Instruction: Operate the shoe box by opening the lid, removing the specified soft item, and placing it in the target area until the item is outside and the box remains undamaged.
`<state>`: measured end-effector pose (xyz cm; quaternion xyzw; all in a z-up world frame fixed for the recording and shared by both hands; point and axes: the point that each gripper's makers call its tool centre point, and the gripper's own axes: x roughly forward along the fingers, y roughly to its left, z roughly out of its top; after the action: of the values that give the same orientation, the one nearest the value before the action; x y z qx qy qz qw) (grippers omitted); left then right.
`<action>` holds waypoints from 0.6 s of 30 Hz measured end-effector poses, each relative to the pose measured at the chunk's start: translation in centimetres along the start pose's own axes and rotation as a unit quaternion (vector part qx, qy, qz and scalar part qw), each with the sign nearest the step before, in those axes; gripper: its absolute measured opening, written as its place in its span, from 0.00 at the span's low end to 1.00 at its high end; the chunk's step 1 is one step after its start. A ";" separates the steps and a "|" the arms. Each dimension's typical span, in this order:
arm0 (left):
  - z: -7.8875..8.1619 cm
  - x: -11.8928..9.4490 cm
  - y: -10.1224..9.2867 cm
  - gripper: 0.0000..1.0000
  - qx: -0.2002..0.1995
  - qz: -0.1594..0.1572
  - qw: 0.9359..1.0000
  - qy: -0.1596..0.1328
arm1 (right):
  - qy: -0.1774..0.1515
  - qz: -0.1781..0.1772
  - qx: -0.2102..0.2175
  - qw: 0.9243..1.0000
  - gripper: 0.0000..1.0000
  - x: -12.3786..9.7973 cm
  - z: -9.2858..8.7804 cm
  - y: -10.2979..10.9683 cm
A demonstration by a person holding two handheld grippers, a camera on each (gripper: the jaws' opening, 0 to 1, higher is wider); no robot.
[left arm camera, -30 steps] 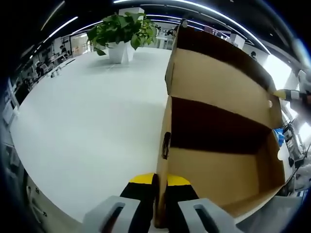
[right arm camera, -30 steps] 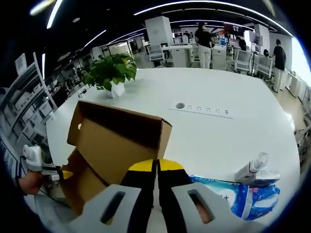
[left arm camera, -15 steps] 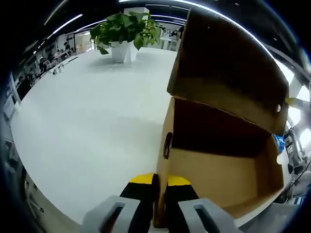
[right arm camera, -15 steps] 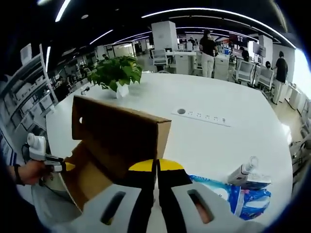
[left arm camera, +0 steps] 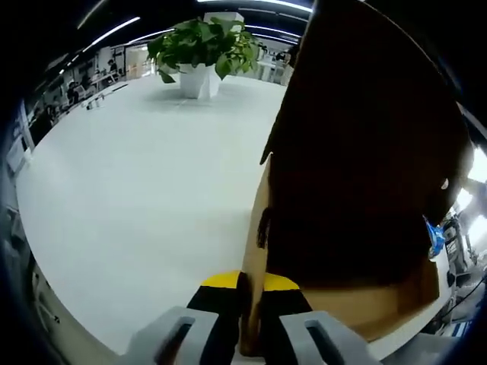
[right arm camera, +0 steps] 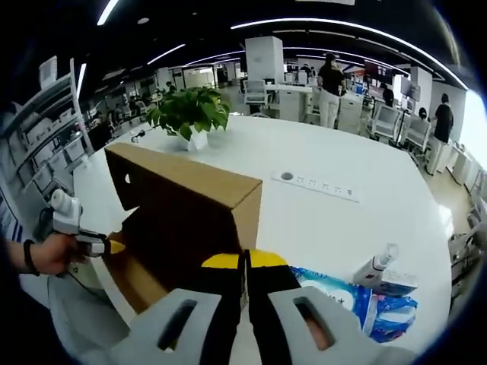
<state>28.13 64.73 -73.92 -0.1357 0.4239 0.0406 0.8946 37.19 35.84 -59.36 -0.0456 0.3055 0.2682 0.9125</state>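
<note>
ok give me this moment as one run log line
left gripper shut on shoe box wall | right gripper shut on lid edge | lid part lowered over box | blue soft pack on table

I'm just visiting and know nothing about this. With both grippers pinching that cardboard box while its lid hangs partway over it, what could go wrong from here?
Two risks, as I judge it.

1. The left gripper is shut on the thin side wall of the shoe box. If the right gripper, clamped on the lid, pulls at an angle, the cardboard could crease or tear.

2. The blue soft pack and the bottle lie close beside the box; a swing of the lid or box could knock them.
</note>
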 end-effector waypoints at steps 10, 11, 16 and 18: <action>0.9 0.5 -0.4 0.08 -0.021 -0.010 1.000 -0.004 | -0.010 -0.001 0.004 1.000 0.00 -0.3 -0.6 -0.3; 0.9 0.6 -0.5 0.08 -0.025 -0.012 1.000 -0.005 | -0.012 -0.001 0.006 1.000 0.00 -0.2 -0.7 -0.4; 1.2 0.8 -0.6 0.08 -0.034 -0.016 0.999 -0.009 | -0.010 -0.003 -0.004 1.000 0.00 -0.4 -1.0 -0.3; 1.2 0.9 -0.7 0.08 -0.037 -0.018 0.999 -0.010 | -0.011 -0.003 0.000 1.000 0.00 -0.4 -1.3 -0.3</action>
<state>29.76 64.40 -73.73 -0.1756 0.4109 0.0418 0.8936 36.42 35.04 -60.15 -0.0439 0.2953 0.2659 0.9166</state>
